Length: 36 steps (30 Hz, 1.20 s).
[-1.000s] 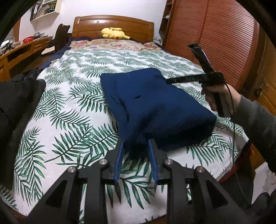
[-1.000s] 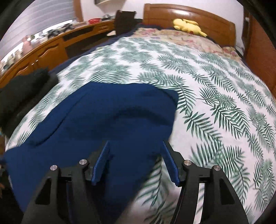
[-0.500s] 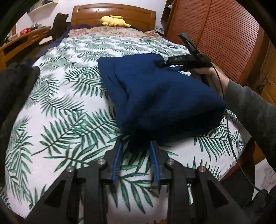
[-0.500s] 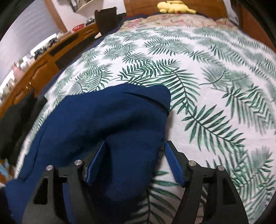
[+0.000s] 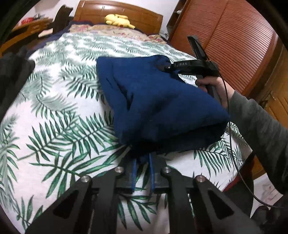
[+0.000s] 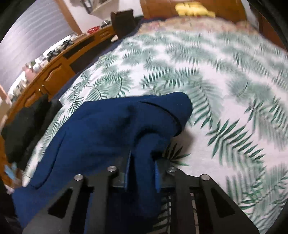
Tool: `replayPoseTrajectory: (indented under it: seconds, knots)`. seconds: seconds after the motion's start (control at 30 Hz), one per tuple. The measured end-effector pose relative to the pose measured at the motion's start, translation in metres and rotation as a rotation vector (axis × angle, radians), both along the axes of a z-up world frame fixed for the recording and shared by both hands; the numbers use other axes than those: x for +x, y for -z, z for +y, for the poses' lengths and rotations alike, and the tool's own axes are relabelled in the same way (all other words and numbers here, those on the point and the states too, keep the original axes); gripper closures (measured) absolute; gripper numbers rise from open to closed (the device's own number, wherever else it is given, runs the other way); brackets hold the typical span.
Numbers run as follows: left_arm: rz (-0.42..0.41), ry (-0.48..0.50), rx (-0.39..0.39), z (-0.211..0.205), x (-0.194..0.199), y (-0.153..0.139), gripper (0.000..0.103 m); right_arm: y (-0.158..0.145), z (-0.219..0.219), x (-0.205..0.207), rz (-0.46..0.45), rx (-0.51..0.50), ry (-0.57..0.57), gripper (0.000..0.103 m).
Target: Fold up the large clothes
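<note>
A navy blue garment lies partly folded on the bed's leaf-print sheet. My left gripper is shut on the garment's near corner at the foot of the bed. My right gripper is shut on a bunched fold of the same garment; in the left wrist view it pinches the far right corner and lifts it off the sheet. The cloth sags between the two grips.
Dark clothes are piled at the bed's left edge. A yellow plush toy sits by the wooden headboard. A wooden wardrobe stands to the right, a desk to the left.
Both grippers closed their jaws on the garment; the right one was open around it a second ago. The right corner has been lifted and the cloth bunched up.
</note>
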State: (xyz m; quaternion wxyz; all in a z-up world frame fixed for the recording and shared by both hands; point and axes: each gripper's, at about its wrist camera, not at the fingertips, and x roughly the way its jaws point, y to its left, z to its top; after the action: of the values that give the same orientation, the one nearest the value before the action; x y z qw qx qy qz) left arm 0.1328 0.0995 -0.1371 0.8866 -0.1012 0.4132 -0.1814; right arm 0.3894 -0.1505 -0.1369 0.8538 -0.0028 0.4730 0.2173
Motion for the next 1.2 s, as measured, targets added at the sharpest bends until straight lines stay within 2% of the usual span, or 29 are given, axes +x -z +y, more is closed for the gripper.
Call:
replayPoseTrajectory:
  seconds: [0.1,0.2,0.43,0.6,0.77,0.87,0.93,1.0,1.07,1.1,1.17,1.2]
  knots:
    - [-0.063,-0.008,0.050,-0.007,-0.006,-0.016,0.096,-0.021,0.010,-0.009,-0.064,-0.017,0.001,0.089]
    - [-0.123,-0.015,0.056,-0.004,-0.011,-0.039,0.097,-0.044,0.026,-0.018,-0.123,-0.029,-0.013,0.090]
    - [-0.250,-0.121,0.058,0.064,-0.032,-0.095,0.098,-0.096,0.095,-0.028,-0.214,0.001,-0.083,0.091]
    - [-0.299,-0.210,0.123,0.147,-0.046,-0.141,0.098,-0.136,0.193,-0.027,-0.282,0.011,-0.176,0.091]
    - [-0.341,-0.378,0.219,0.245,-0.071,-0.186,0.098,-0.161,0.315,-0.028,-0.325,0.044,-0.296,0.091]
    - [-0.345,-0.498,0.278,0.303,-0.089,-0.201,0.098,-0.166,0.384,-0.032,-0.337,0.065,-0.362,0.091]
    - [-0.322,-0.568,0.318,0.336,-0.099,-0.198,0.098,-0.157,0.428,-0.031,-0.317,0.056,-0.398,0.090]
    - [-0.241,-0.616,0.351,0.369,-0.104,-0.182,0.097,-0.134,0.458,-0.030,-0.231,0.030,-0.422,0.089]
    - [-0.159,-0.649,0.360,0.390,-0.105,-0.158,0.097,-0.106,0.484,-0.038,-0.178,-0.052,-0.450,0.088]
    - [-0.129,-0.666,0.380,0.397,-0.106,-0.144,0.096,-0.098,0.491,-0.046,-0.195,-0.103,-0.451,0.084]
    - [-0.124,-0.700,0.369,0.403,-0.112,-0.128,0.095,-0.086,0.499,-0.059,-0.212,-0.138,-0.478,0.081]
    - [-0.124,-0.711,0.354,0.404,-0.117,-0.124,0.094,-0.081,0.501,-0.065,-0.219,-0.153,-0.483,0.071]
